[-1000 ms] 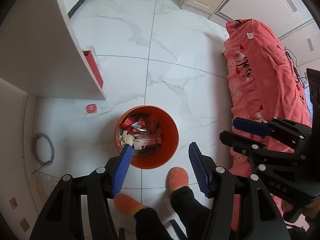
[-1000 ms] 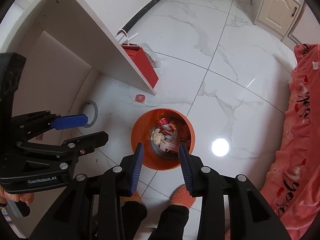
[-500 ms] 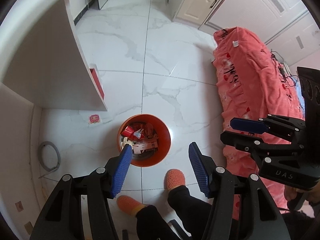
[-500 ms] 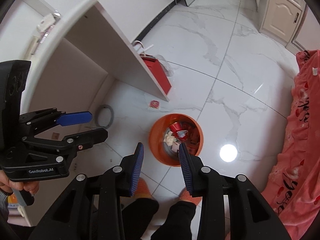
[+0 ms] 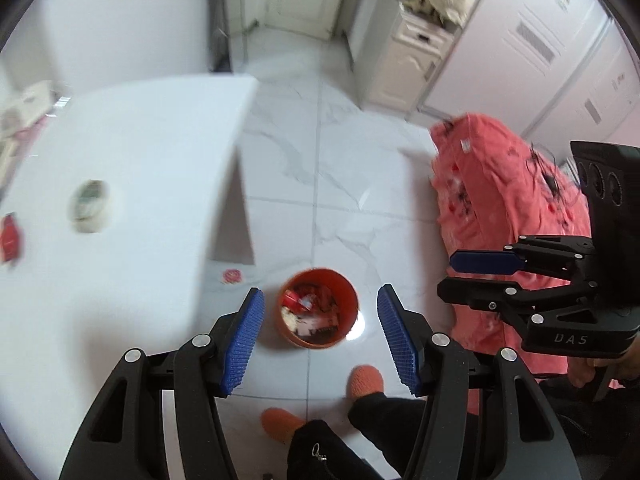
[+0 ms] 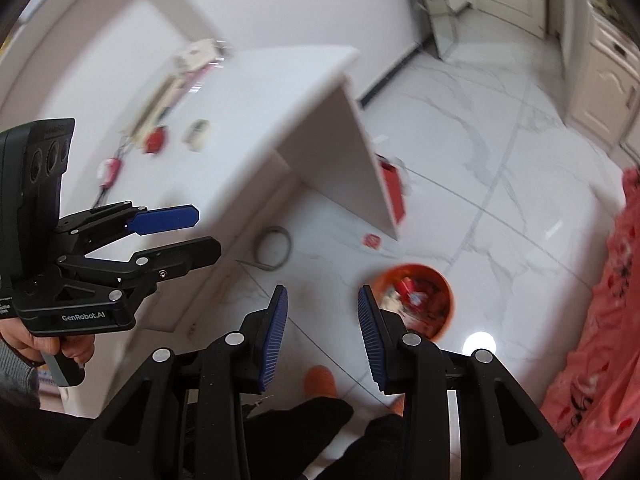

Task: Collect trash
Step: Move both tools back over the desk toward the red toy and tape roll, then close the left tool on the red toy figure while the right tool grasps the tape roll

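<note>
An orange bin (image 5: 318, 308) with wrappers and paper in it stands on the marble floor; it also shows in the right wrist view (image 6: 416, 300). My left gripper (image 5: 318, 324) is open and empty, high above the bin. My right gripper (image 6: 322, 316) is open and empty, high above the floor left of the bin. On the white table (image 5: 120, 200) lie a blurred roll-like item (image 5: 90, 206) and a red wrapper (image 5: 10, 238). The right wrist view shows a red item (image 6: 154, 140) and a pale packet (image 6: 196, 134) on the table (image 6: 260, 120).
A pink-covered sofa (image 5: 508, 208) stands at the right. A red bag (image 6: 392, 192) sits under the table's end. A small red wrapper (image 5: 232, 276) and a grey ring (image 6: 274, 246) lie on the floor. My orange slippers (image 5: 364, 378) are near the bin.
Both grippers have risen well above the bin, which now looks smaller. The table top and the items on it have come into view. Both stay open.
</note>
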